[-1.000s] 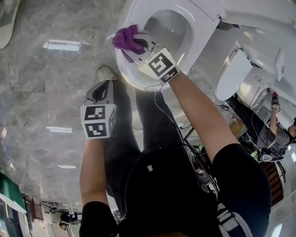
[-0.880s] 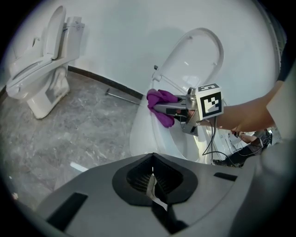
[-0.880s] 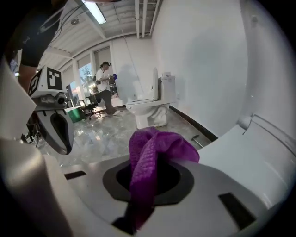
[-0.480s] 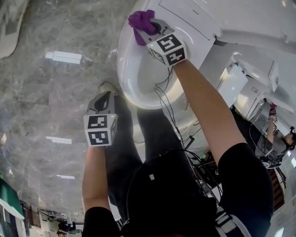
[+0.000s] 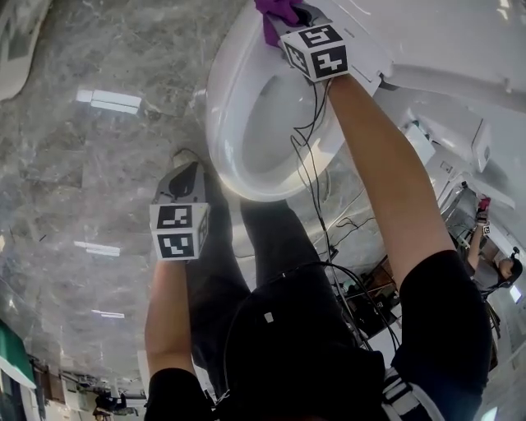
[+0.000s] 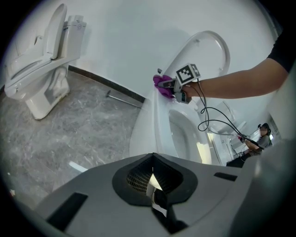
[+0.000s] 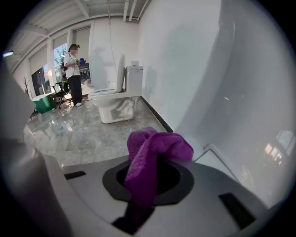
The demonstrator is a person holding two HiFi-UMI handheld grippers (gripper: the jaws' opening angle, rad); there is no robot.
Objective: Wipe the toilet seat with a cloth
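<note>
Seen from above, the right gripper (image 5: 289, 20) pinches a purple cloth (image 5: 274, 11) tightly between its jaws, holding it at the back left edge of the white toilet seat (image 5: 217, 115). The left gripper (image 5: 186, 170), jaws pressed together on nothing, hangs over the grey marble floor (image 5: 90, 173), just beside the bowl's front.
</note>
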